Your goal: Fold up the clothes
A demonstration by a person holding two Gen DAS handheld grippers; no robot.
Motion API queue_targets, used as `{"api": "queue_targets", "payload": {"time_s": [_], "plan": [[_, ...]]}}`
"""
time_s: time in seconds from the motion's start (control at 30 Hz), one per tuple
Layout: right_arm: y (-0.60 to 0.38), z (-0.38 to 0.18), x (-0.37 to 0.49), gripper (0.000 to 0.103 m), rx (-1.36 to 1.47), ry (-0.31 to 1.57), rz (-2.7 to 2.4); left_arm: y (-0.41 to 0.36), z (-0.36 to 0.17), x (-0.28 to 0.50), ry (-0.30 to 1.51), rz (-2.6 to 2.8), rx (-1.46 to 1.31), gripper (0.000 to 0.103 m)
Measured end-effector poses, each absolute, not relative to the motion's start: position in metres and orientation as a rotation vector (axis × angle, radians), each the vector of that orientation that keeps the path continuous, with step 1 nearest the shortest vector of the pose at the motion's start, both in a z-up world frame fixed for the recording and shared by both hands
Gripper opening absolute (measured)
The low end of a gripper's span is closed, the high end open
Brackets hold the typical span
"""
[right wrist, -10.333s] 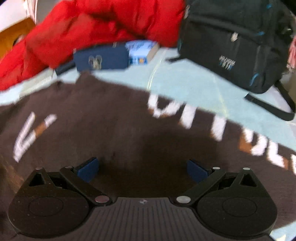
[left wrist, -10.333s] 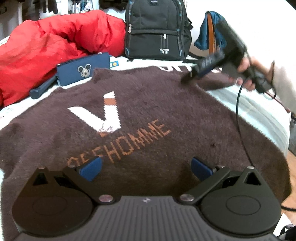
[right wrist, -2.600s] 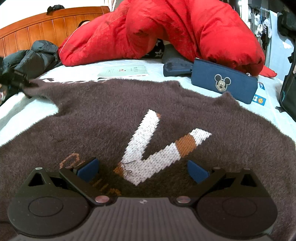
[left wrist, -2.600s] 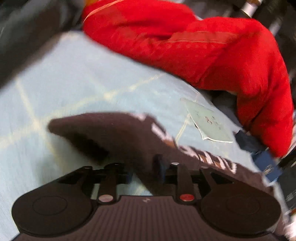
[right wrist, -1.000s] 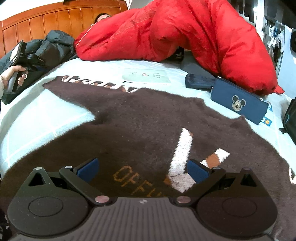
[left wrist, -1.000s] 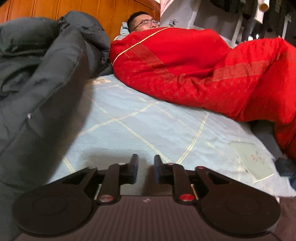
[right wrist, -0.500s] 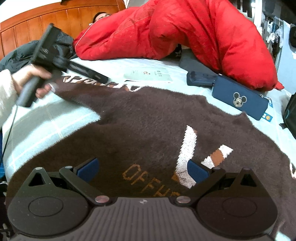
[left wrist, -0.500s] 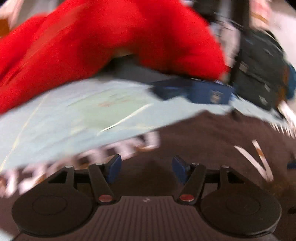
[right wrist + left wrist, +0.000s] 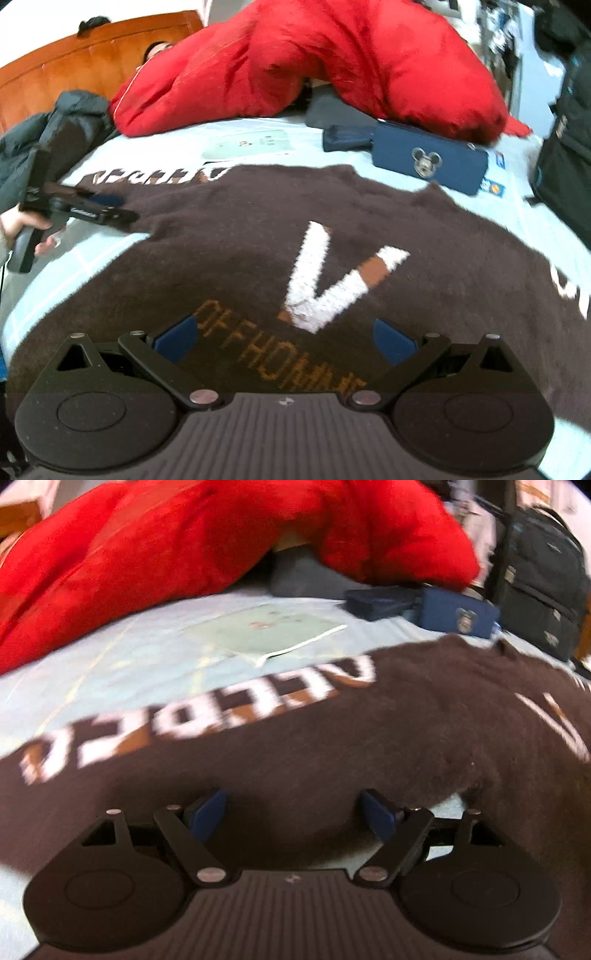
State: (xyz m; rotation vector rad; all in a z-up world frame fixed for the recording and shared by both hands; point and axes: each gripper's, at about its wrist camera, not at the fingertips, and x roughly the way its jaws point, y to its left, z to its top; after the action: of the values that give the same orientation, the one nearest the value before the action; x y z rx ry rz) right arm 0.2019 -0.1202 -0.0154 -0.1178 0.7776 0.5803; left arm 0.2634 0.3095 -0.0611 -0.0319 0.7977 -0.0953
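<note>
Left gripper swung onto sleeve; only right view shows its hand.

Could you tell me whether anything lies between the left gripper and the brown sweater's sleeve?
Nothing visible does. The left gripper, its jaws opening and empty, hangs right over the sleeve of the brown sweater. The paper sheet and blue pouch lie beyond the sleeve, on the bed.

Our left gripper and right gripper: black ribbed housing, two round black discs, silver pivot screws, blue finger pads. At the right view's left edge, our hand grips a black handle.
</note>
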Motion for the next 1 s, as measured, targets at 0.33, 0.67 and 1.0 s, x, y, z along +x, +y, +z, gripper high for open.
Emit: {"api": "queue_targets", "payload": {"time_s": [0.33, 0.67, 1.0], "plan": [[-0.127, -0.014, 0.199, 0.103, -0.024, 0.787, 0.62, 0.243, -0.03, 0.32, 0.792, -0.353, -0.385, 0.085], [-0.141, -0.026, 0.198, 0.103, -0.023, 0.819, 0.596, 0.291, -0.076, 0.323, 0.811, -0.286, -0.633, 0.084], [-0.148, -0.025, 0.197, 0.103, -0.018, 0.826, 0.55, 0.391, -0.066, 0.279, 0.765, 0.084, -0.705, 0.082]]}}
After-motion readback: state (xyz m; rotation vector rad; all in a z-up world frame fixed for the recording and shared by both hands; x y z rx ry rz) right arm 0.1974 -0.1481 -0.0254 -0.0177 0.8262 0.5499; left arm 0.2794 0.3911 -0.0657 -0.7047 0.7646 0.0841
